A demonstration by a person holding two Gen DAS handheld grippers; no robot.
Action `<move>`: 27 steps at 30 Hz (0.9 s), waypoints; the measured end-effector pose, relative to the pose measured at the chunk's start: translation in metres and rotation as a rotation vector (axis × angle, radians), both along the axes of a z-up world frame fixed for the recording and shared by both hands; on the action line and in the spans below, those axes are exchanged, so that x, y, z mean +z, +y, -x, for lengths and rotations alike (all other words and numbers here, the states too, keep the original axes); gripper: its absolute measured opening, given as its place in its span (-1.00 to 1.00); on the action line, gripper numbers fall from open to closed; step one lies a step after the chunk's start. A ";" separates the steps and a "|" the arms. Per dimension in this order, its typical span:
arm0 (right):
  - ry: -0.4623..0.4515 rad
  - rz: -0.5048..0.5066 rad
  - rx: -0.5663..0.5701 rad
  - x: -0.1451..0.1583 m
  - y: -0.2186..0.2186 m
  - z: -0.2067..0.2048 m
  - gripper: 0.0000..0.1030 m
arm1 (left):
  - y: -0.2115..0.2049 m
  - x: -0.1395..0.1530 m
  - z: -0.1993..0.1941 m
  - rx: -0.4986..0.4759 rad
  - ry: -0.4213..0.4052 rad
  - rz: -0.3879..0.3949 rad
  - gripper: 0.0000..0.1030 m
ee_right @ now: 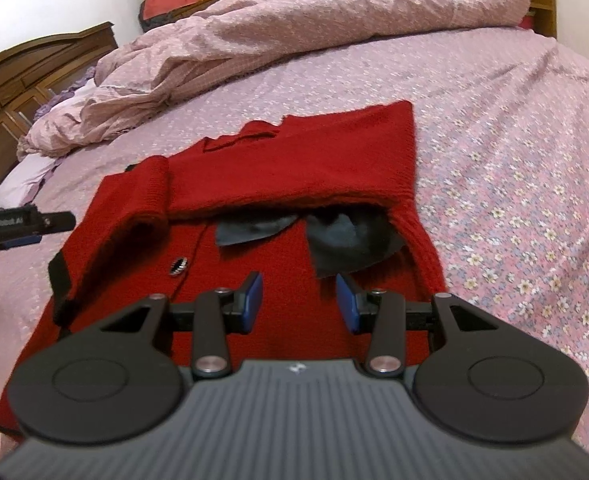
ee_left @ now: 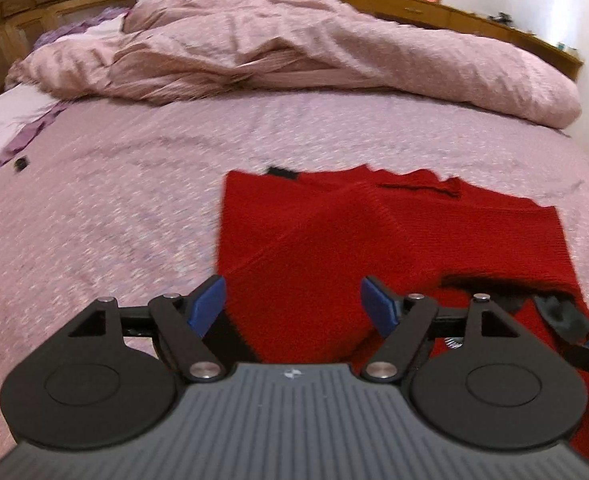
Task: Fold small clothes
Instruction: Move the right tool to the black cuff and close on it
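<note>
A: Entry. Red cardigan (ee_right: 286,168) lies flat on the bed (ee_right: 514,140), partly folded. The far half is doubled over toward the near hem, and one sleeve (ee_right: 150,192) is laid in along the left side. A button (ee_right: 177,266) and dark lining patches (ee_right: 334,240) show below the fold edge.

B: Jaws?

A: Left gripper (ee_left: 292,304) stands wide, over the near left part of the knit, nothing between the pads. Right gripper (ee_right: 299,300) is partly open above the near hem, also gripping nothing; pads look clear of the cloth.

B: Step in hand?

A: My reading: the sleeve fold looks just set down, next comes another fold of the body. To do it well, pinch both near corners at matching spots, catch all layers, lift low, and carry them evenly so the tucked sleeve does not slide out. The knit is thick and soft, so press the crease afterwards.

B: Containers?

A: None in view. No basket or box; only the crumpled duvet (ee_left: 334,48) at the far side and wooden cabinets (ee_left: 34,12) beyond.
</note>
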State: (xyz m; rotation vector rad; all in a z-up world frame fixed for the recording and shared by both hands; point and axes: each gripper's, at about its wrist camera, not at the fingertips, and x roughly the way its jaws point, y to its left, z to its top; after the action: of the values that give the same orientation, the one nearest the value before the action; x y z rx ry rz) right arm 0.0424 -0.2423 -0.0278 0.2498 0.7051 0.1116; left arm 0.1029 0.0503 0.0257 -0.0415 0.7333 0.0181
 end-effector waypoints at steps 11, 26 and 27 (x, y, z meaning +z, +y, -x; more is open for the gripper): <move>-0.035 0.054 0.136 0.017 0.045 -0.014 -0.16 | 0.055 -0.016 0.017 0.132 0.079 -0.016 0.54; -0.051 0.110 0.390 0.033 0.133 -0.035 -0.16 | 0.095 -0.031 0.029 0.211 0.147 -0.041 0.55; -0.054 0.116 0.412 0.034 0.140 -0.036 -0.16 | 0.097 -0.032 0.030 0.218 0.150 -0.049 0.55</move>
State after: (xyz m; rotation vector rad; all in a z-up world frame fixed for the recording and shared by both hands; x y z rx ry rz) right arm 0.0779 -0.1019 0.0060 -0.0124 0.6994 0.4668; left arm 0.0732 0.1474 -0.0064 -0.0741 0.8756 0.2492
